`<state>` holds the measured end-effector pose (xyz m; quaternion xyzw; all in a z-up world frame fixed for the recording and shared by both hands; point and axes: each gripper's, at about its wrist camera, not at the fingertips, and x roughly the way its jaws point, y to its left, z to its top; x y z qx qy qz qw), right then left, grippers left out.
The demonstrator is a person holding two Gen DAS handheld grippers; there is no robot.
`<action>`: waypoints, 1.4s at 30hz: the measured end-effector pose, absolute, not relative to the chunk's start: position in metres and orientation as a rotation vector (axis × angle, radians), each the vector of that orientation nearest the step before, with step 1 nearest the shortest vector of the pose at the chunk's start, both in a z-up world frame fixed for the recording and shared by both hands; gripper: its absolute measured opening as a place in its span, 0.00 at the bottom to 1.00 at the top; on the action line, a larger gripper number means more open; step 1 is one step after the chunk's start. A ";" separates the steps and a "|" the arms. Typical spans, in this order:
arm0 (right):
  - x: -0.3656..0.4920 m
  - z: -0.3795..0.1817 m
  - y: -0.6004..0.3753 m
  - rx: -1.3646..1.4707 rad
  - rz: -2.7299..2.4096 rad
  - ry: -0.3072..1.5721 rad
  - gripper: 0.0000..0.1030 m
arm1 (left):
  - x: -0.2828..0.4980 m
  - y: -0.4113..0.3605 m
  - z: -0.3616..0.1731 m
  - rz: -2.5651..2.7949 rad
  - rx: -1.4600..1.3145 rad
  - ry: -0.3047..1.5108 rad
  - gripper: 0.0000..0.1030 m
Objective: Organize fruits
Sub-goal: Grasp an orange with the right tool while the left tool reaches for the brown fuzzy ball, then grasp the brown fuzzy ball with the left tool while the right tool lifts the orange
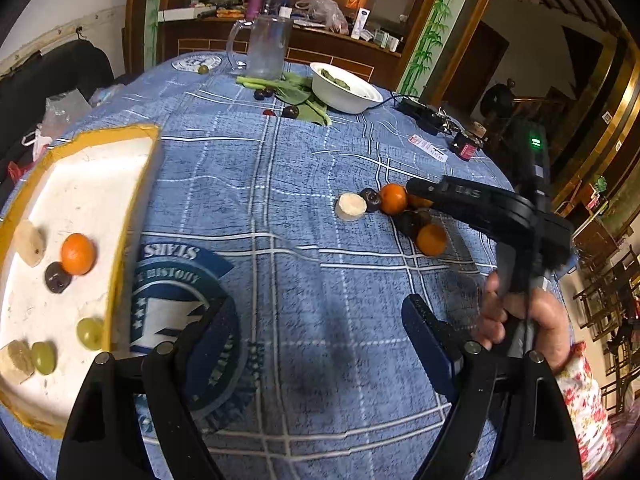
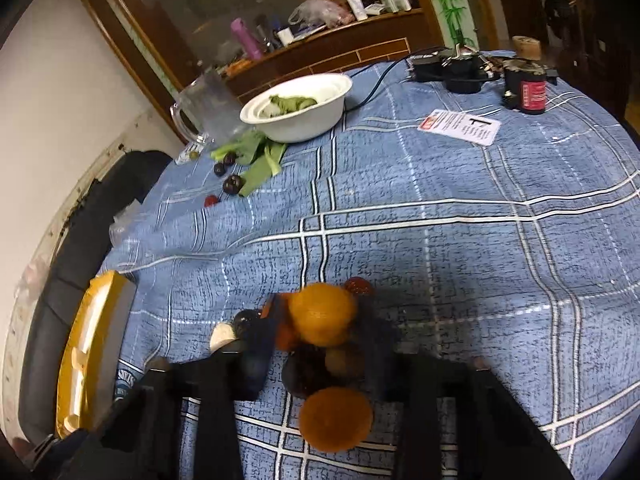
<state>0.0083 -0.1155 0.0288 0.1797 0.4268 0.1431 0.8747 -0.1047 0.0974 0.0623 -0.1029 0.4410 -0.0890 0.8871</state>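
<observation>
At right of the left wrist view, fruit pile on the blue-checked desk (image 1: 304, 184).
Right tongs (image 2: 320, 344) reach into the pile, jaws straddling an orange (image 2: 322, 314); whether the pads press it I cannot tell. Left tongs (image 1: 316, 332) gape, released, empty. White tray (image 1: 100, 184) at left holds another orange (image 1: 78, 254) and grapes.

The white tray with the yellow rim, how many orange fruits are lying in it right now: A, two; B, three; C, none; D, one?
D: the left wrist view shows a single orange fruit in the white tray, beside a dark grape, green grapes and pale slices; the other orange fruits lie out on the blue tablecloth.
</observation>
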 end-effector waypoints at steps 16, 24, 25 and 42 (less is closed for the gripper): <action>-0.049 0.045 -0.154 0.456 0.341 0.787 0.33 | -0.001 0.028 0.030 -0.276 0.019 0.879 0.65; -0.047 0.040 -0.157 0.472 0.359 0.796 0.33 | 0.020 0.014 0.005 -0.321 0.090 0.949 0.65; -0.047 0.040 -0.157 0.480 0.363 0.800 0.33 | 0.018 0.012 0.004 -0.316 0.114 0.941 0.65; -0.042 0.031 -0.159 0.496 0.361 0.829 0.33 | 0.014 0.015 0.006 -0.305 0.078 0.921 0.58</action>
